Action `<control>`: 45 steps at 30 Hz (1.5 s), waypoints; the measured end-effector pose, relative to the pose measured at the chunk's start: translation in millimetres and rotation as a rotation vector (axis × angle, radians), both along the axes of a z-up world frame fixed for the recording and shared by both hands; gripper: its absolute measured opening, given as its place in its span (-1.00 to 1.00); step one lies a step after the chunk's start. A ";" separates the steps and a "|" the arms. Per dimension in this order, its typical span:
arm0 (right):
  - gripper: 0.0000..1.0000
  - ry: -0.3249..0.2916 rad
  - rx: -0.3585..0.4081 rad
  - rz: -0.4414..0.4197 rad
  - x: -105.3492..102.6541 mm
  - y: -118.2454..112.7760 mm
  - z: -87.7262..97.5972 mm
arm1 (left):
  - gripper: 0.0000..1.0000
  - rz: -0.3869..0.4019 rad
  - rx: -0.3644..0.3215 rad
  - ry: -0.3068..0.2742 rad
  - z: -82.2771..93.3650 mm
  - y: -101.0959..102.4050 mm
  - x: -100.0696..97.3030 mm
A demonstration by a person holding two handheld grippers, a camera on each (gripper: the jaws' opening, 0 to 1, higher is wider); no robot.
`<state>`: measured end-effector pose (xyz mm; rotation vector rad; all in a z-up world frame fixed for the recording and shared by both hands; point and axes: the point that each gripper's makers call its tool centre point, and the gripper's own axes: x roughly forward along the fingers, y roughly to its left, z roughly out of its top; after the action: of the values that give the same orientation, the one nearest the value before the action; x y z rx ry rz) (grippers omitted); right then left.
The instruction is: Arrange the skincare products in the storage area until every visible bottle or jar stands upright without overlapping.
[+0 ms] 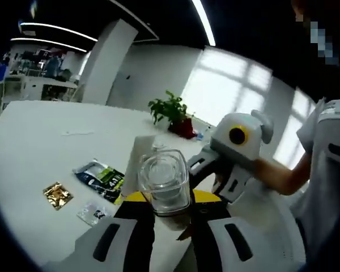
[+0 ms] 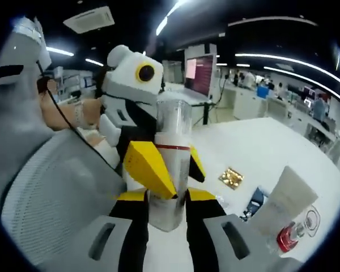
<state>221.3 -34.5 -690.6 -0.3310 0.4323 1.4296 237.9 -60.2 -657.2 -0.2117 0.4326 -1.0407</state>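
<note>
Clear plastic catches the light: a tall bottle (image 2: 171, 161) with a see-through cap and a red band is lifted off the white table (image 2: 272, 147), gripped by both claws at once. In the right gripper view the right gripper (image 2: 167, 212) pinches the bottle's lower end between its jaws, while the left gripper (image 2: 153, 164) reaches in from the left and clamps the middle with its yellow pads. In the left gripper view the bottle (image 1: 163, 181) points cap-first at the camera, sitting between that claw's jaws. The double hold looks meant to turn the bottle upright or pass it across. Beyond the bottle on the table lie a white tube (image 2: 286, 204), a small red-based jar (image 2: 288, 238), a gold packet (image 2: 232, 178) and a dark packet (image 1: 102, 177).
</note>
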 end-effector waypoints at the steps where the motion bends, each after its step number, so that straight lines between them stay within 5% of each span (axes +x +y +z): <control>1: -0.52 0.011 -0.007 0.005 -0.4 -2.9 -1.3 | -0.67 -0.014 0.009 -0.007 -0.9 -2.2 -2.1; 6: -0.53 0.151 0.025 0.112 -26.6 -8.2 0.5 | -0.68 -0.173 0.029 -0.135 6.8 -20.2 -24.8; 9: -0.54 0.169 0.027 0.192 -41.1 -12.0 1.5 | -0.68 -0.265 0.011 -0.170 12.0 -29.8 -41.9; 17: -0.56 0.141 0.054 0.079 -21.0 -7.2 5.8 | -0.68 -0.173 0.011 -0.188 14.1 -20.6 -24.2; 25: -0.57 0.011 0.002 -0.086 9.8 -3.8 1.5 | -0.65 -0.004 0.036 -0.162 8.1 -7.3 4.5; 33: -0.58 -0.114 0.008 -0.263 32.7 4.9 12.9 | -0.61 0.175 -0.043 -0.157 23.9 5.2 29.6; 42: -0.58 -0.459 -0.165 -0.341 51.5 0.9 22.5 | -0.56 0.344 -0.082 -0.134 31.9 13.8 44.2; 45: -0.57 -0.529 -0.205 -0.340 53.2 -0.9 24.0 | -0.57 0.375 -0.088 -0.109 29.9 15.3 46.2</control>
<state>274.5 -35.4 -666.7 -0.7434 0.1868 0.9195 284.1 -44.9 -627.3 -0.3006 0.2355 -0.6990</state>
